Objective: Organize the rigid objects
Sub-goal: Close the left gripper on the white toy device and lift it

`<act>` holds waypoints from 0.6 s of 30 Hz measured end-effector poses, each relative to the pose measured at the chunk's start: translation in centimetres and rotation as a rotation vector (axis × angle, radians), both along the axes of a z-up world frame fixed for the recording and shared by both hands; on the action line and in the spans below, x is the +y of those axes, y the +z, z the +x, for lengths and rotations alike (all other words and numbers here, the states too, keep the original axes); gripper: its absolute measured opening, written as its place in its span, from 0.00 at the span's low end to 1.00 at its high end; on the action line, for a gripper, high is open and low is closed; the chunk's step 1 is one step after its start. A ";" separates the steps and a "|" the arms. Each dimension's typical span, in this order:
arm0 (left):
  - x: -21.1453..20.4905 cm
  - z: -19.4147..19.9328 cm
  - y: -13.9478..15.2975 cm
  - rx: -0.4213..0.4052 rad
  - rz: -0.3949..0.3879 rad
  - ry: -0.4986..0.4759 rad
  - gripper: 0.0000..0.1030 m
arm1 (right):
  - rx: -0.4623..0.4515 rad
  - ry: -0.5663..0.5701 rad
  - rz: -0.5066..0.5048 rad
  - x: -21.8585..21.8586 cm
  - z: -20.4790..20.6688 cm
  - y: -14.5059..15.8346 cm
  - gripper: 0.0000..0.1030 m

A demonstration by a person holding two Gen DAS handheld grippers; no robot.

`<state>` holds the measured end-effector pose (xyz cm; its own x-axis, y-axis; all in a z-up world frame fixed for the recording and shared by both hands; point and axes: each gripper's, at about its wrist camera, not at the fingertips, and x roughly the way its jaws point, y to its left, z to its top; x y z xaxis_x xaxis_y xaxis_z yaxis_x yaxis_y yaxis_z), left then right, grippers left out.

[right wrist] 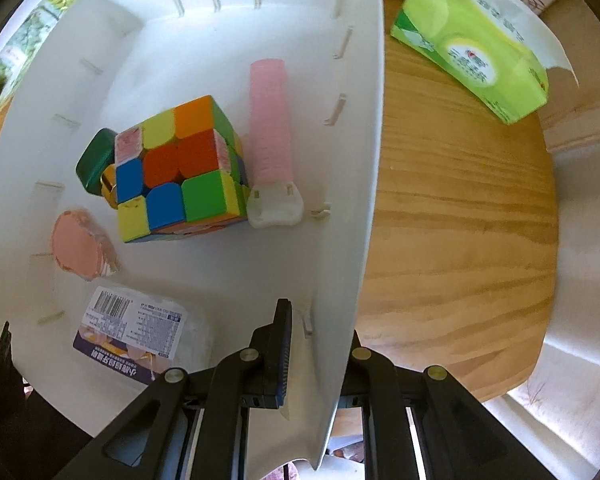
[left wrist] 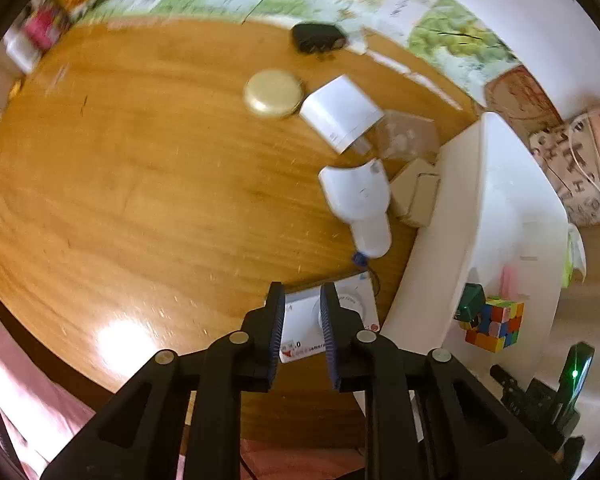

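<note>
My left gripper (left wrist: pixel 302 292) is shut on a small white box with red print (left wrist: pixel 356 300), held just above the wooden table (left wrist: pixel 140 180) beside the white bin (left wrist: pixel 464 200). My right gripper (right wrist: pixel 320 320) is shut on the bin's near wall (right wrist: pixel 340 280): one finger is inside and the other is hidden behind the wall. Inside the bin lie a colourful puzzle cube (right wrist: pixel 180 168), a pink tube with a white cap (right wrist: pixel 270 120), a dark green piece (right wrist: pixel 96 160), a pink round item (right wrist: pixel 76 248) and a barcoded packet (right wrist: pixel 140 332).
On the table lie a white bottle (left wrist: pixel 360 200), a gold round lid (left wrist: pixel 274 92), a white carton (left wrist: pixel 340 112), a cardboard box (left wrist: pixel 416 196) and a black object (left wrist: pixel 318 36). A green tissue pack (right wrist: pixel 472 44) sits beyond the bin. The table edge is close below.
</note>
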<state>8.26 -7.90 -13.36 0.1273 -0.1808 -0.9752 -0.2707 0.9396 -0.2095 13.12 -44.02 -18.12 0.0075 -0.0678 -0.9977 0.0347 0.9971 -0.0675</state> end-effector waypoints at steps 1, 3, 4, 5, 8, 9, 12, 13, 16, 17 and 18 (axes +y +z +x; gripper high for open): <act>0.1 -0.3 -0.2 0.010 -0.003 0.014 0.23 | -0.001 0.008 0.000 0.1 0.0 0.0 0.14; 0.2 -0.6 -1.0 0.046 -0.017 0.049 0.23 | -0.001 0.030 -0.001 0.3 -0.1 0.2 0.14; 0.3 -0.8 -1.5 0.066 -0.033 0.069 0.23 | 0.000 0.040 -0.002 0.4 -0.2 0.0 0.14; 0.3 -0.9 -1.8 0.076 -0.045 0.080 0.23 | 0.000 0.055 -0.005 0.6 -0.2 0.1 0.14; 0.3 -1.2 -2.7 0.091 -0.079 0.118 0.23 | 0.000 0.086 -0.018 1.2 -0.5 -0.3 0.14; 0.3 -1.3 -2.9 0.100 -0.073 0.124 0.27 | 0.000 0.099 -0.023 1.4 -0.6 -0.5 0.14; 0.4 -1.5 -3.4 0.114 -0.098 0.154 0.49 | 0.000 0.127 -0.031 1.9 -0.8 -0.7 0.14; 0.5 -1.7 -3.5 0.114 -0.116 0.164 0.53 | 0.000 0.137 -0.033 2.1 -0.8 -0.7 0.14; 0.4 -1.8 -3.9 0.119 -0.146 0.178 0.63 | 0.000 0.156 -0.042 2.8 -1.3 -1.0 0.14; 0.4 -1.8 -4.1 0.120 -0.151 0.182 0.71 | 0.001 0.161 -0.042 2.9 -1.4 -1.0 0.14; 0.3 -1.8 -4.2 0.122 -0.153 0.187 0.75 | 0.002 0.166 -0.041 3.1 -1.6 -1.0 0.14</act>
<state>6.50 -7.61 -17.58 0.0558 -0.3116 -0.9486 -0.4687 0.8307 -0.3005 11.53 -40.95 -19.14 0.0198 -0.1067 -0.9941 -0.1300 0.9856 -0.1084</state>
